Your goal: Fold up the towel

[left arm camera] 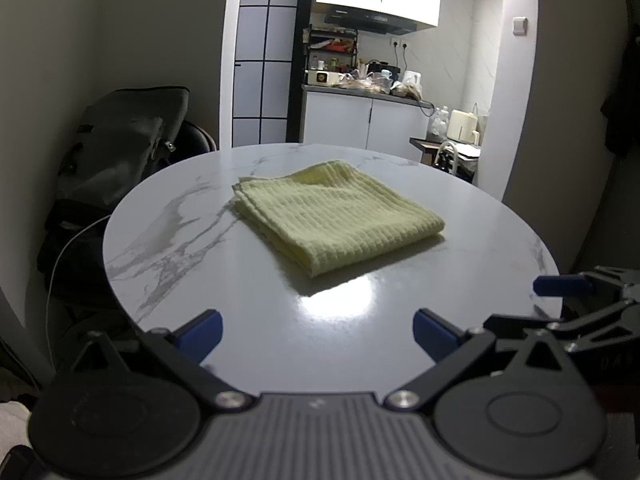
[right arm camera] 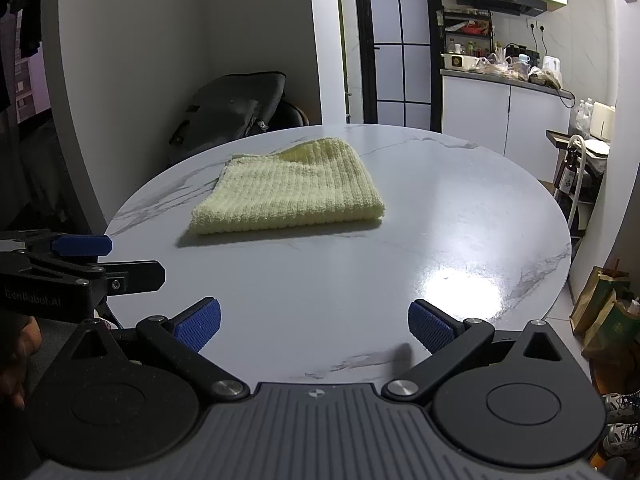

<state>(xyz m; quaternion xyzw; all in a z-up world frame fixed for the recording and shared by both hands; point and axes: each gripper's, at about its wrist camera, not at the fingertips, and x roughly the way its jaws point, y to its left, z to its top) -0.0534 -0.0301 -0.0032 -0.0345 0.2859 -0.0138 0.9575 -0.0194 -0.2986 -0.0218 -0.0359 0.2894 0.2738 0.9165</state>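
A pale yellow waffle-weave towel point(left arm camera: 336, 216) lies folded into a thick square near the middle of the round white marble table point(left arm camera: 224, 320). It also shows in the right wrist view point(right arm camera: 292, 190) on the table point(right arm camera: 440, 208). My left gripper point(left arm camera: 318, 334) is open and empty over the near table edge, well short of the towel. My right gripper point(right arm camera: 314, 326) is open and empty, also at the near edge. The right gripper's blue fingers point(left arm camera: 560, 285) show at the right of the left wrist view; the left gripper's fingers point(right arm camera: 82, 245) show at the left of the right wrist view.
A dark bag point(left arm camera: 124, 140) on a chair stands behind the table on the left. A kitchen counter point(left arm camera: 364, 92) with clutter is beyond. Paper bags point(right arm camera: 604, 312) and shoes sit on the floor at the right.
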